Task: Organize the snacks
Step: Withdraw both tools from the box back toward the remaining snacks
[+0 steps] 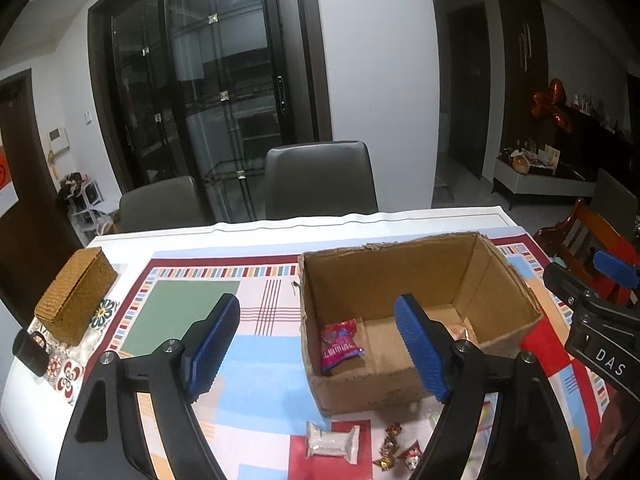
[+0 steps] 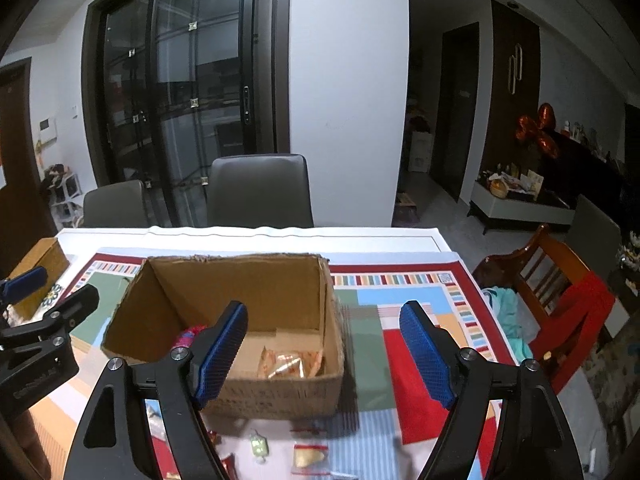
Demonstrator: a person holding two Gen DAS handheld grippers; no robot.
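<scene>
An open cardboard box [image 1: 496, 280] [image 2: 280, 276] stands on the patterned tablecloth. Inside lie a pink snack packet [image 1: 339, 343] at its left and a golden packet [image 2: 289, 363] near its front right corner. My left gripper [image 1: 320, 350] hovers open before the box's left front, nothing between its blue pads. My right gripper [image 2: 326, 356] is open and empty over the box's right front corner. Loose on the cloth in front of the box: a white packet [image 1: 331, 445], red-gold candies [image 1: 394, 448], a small pale candy [image 2: 259, 446] and a yellow packet [image 2: 310, 458].
A woven lidded basket [image 1: 76, 294] and a dark mug [image 1: 30, 352] sit at the table's left. Two grey chairs [image 1: 320, 180] stand behind the table, a wooden chair [image 2: 560, 296] at its right side. The far table edge [image 1: 360, 220] runs just beyond the box.
</scene>
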